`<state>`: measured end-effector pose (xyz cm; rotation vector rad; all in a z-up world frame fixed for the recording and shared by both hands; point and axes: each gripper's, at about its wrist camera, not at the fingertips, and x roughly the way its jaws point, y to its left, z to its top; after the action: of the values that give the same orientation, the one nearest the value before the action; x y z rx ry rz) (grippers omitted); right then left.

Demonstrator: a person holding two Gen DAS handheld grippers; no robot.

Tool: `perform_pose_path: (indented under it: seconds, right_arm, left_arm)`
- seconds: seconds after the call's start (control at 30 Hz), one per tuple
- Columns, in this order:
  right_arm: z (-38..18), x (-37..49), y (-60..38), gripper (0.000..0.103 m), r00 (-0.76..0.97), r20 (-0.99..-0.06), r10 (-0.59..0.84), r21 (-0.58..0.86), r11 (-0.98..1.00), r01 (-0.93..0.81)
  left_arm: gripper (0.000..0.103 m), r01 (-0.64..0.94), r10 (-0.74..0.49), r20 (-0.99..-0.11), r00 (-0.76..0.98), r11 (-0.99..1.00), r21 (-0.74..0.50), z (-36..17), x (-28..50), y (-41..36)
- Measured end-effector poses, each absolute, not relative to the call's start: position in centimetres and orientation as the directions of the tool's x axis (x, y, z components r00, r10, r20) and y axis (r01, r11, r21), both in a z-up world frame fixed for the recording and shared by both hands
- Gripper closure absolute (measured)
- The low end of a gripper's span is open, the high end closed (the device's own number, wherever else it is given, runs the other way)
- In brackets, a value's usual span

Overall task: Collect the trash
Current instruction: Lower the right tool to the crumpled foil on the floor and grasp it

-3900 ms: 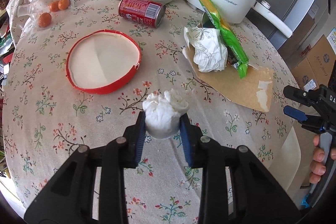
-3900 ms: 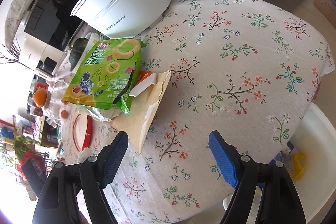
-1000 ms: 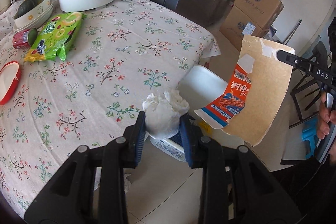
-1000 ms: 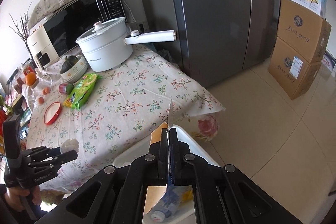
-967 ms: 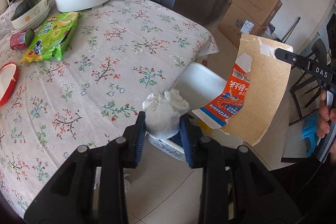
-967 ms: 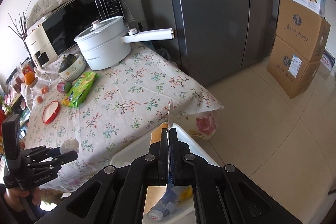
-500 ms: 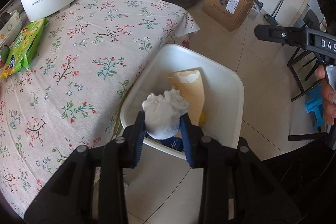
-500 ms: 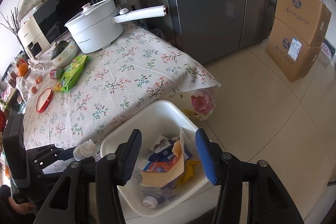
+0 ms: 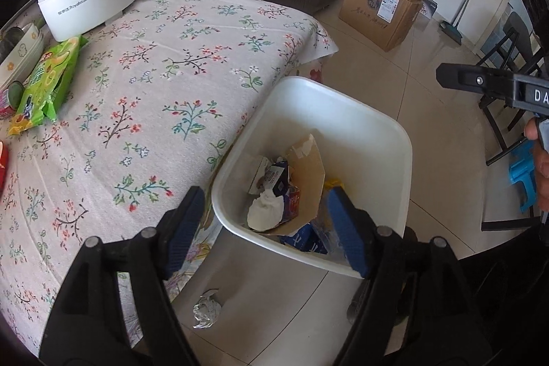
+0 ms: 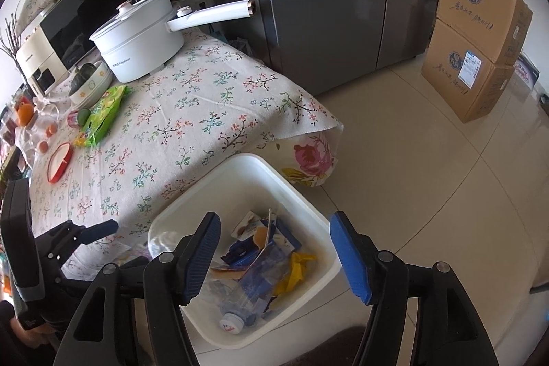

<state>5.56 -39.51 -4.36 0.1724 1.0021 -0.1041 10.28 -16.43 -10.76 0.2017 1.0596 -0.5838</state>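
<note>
Left wrist view: the left gripper (image 9: 266, 227), black arms with ribbed blue pads, stands wide with nothing between its pads; its jaws have just been opening. Below it, at lower centre, a white plastic bin (image 9: 384, 126), rounded-rectangular and smooth-walled, sits on the tiled floor just beside the table (image 9: 178, 33), whose cloth is pale with a floral print. Inside the bin lies a crumpled white tissue wad (image 9: 266, 211), soft and irregular, against a torn brown cardboard sheet (image 9: 308, 174) that leans with its pointed end toward the upper frame. Printed packaging beneath is partly covered and hard to identify. A crushed foil ball (image 9: 207, 311) lies on the floor at lower centre. A green snack bag (image 9: 44, 81) lies flat at the left edge, long axis running up-frame; a white pot (image 9: 85, 2) sits at upper left.

Right wrist view: the right gripper (image 10: 274, 256) is likewise spread wide and empty, its jaws having just been opening. Between its pads the bin (image 10: 247, 163) shows a clear plastic bottle (image 10: 254, 294), cap toward the lower frame, and a yellow wrapper (image 10: 296, 270). The left gripper (image 10: 99, 228) is cut off at the left edge.
</note>
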Motion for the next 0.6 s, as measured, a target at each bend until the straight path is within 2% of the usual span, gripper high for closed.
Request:
perform_pose_path:
  seconds: [0.3,0.43,0.6]
  right_arm:
    - [-4.7,5.4,-35.7,0.031,0.537,-0.843,0.028,0.074,0.995,0.066]
    - [-5.9,5.0,-31.3,0.028,0.525,-0.847,0.076,0.063,0.997,-0.044]
    - [-9.1,3.5,-24.2,0.025,0.480,-0.866,0.143,0.039,0.975,-0.221]
  left_arm:
    - [0.015,0.416,-0.276,-0.852,0.444,0.906,-0.076,-7.9,10.5,-9.6]
    - [0.008,0.366,-0.233,-0.845,0.482,0.929,-0.048,-6.9,9.8,-6.1]
    - [0.007,0.325,-0.193,-0.845,0.499,0.945,-0.024,-6.2,8.5,-1.7]
